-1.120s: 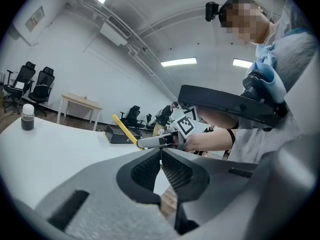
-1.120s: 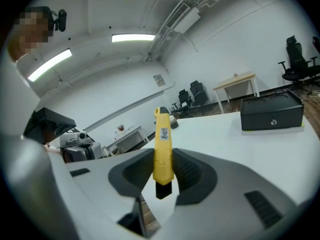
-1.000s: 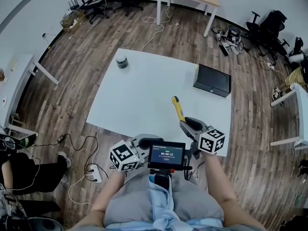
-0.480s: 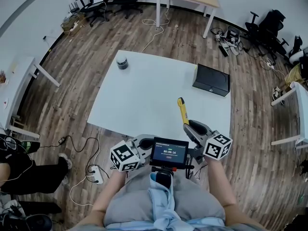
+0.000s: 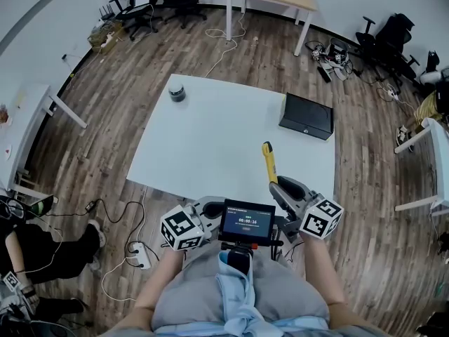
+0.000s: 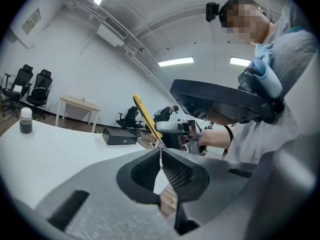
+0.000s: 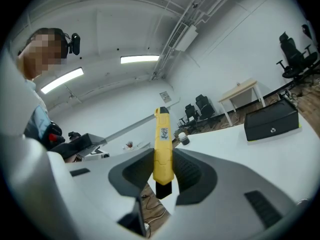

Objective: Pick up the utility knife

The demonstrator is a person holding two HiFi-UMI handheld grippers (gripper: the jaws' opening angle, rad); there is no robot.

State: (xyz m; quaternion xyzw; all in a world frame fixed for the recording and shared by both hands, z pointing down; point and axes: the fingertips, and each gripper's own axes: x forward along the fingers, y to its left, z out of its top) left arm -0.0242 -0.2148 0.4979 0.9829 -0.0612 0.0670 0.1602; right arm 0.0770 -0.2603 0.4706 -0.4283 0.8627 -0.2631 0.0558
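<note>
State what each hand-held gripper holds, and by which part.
Right hand-held gripper: the yellow utility knife, clamped near its black butt end. Left hand-held gripper: shut, holding nothing.

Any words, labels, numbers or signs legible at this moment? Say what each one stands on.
No text reads clearly.
On the screen at the chest: a timer-like row of digits, too small to be sure of.
On the utility knife: a label with blue print, blurred.
On the wall sign: unreadable.
On the marker cubes: square patterns only, no words.
</note>
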